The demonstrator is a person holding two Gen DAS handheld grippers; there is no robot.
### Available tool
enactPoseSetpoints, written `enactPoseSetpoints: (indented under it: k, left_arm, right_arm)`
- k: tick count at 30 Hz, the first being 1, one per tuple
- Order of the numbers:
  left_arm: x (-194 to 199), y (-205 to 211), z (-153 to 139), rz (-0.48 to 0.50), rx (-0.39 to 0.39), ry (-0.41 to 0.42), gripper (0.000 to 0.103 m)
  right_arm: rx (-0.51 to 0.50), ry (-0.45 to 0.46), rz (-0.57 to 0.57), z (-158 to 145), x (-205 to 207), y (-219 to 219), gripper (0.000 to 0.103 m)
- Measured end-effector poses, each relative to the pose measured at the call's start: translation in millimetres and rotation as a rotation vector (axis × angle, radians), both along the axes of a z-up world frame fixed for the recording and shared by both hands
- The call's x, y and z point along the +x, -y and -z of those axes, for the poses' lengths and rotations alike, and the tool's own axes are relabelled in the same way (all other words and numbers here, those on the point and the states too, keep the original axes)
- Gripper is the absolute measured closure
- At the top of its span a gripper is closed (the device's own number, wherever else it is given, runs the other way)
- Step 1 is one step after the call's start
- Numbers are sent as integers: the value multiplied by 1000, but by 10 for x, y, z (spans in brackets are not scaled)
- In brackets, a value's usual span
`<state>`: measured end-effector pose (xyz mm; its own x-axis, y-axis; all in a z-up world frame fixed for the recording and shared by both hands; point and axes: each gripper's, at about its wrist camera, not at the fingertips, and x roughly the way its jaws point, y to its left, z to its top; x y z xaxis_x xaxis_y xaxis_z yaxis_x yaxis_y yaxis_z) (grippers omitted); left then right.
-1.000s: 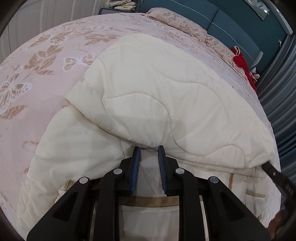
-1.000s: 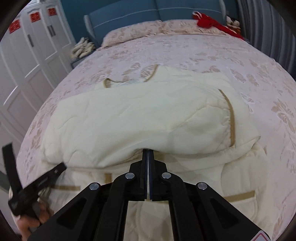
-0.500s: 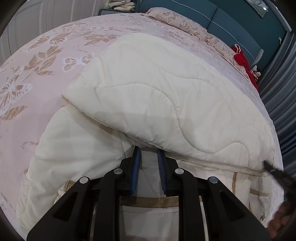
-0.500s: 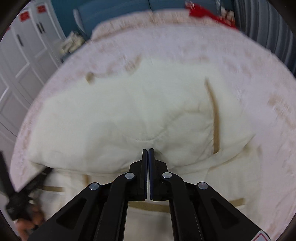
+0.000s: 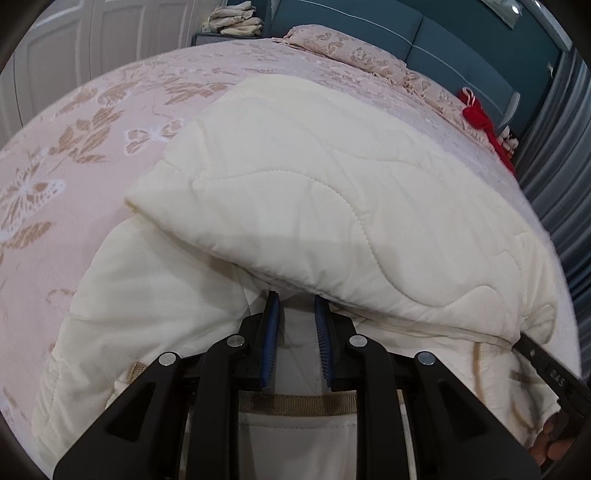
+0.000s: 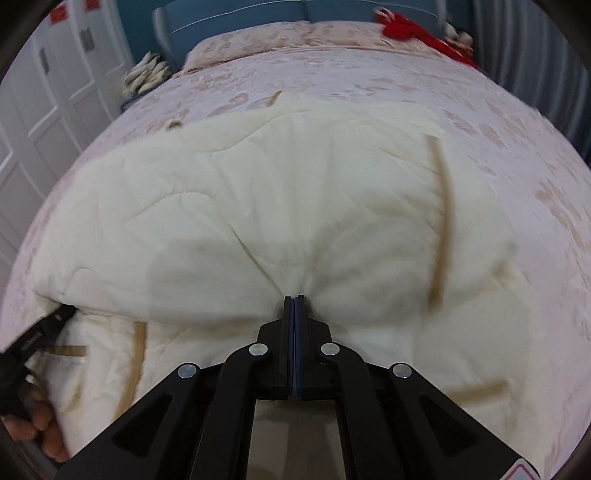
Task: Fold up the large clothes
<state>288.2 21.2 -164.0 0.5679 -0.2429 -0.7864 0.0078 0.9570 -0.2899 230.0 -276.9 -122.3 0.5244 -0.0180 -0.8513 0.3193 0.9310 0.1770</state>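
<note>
A large cream quilted coat (image 5: 314,206) with tan trim lies on the bed, its far part folded over toward me. It also fills the right wrist view (image 6: 280,206). My left gripper (image 5: 297,301) is open, its jaws a little apart, with the fold's edge just above its tips and nothing pinched. My right gripper (image 6: 294,298) is shut on the edge of the folded coat layer, and the cloth bunches at its tips. The right gripper's finger shows at the right edge of the left wrist view (image 5: 546,369). The left gripper shows at the left edge of the right wrist view (image 6: 40,332).
The bed has a pink floral bedspread (image 5: 92,140) and a teal headboard (image 5: 424,37). A red item (image 6: 406,27) lies near the pillows. Folded clothes (image 5: 232,22) sit on a bedside stand. White wardrobe doors (image 6: 40,96) stand on the left.
The folded layer has come further toward me over the lower part of the coat, pulled by the shut right gripper. The left gripper has stayed open in about the same place.
</note>
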Motion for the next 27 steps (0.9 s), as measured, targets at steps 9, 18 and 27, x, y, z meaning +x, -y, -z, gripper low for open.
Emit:
enactPoseSetpoints:
  k: [9,18,27]
  left_arm:
    - [-1002,-1096,-488,-152,-263,-77,18]
    - [-1703,-1826,-267,-223,-297,-215,18]
    - [-1749,-1431,-341,-94,-220,-264,67]
  right_arm:
    - [-36,7,91,-497,-1874,631,35]
    - [331,-33,285,-10,-2713,1098,35]
    - [457,-5,318,105,-2648,899,49]
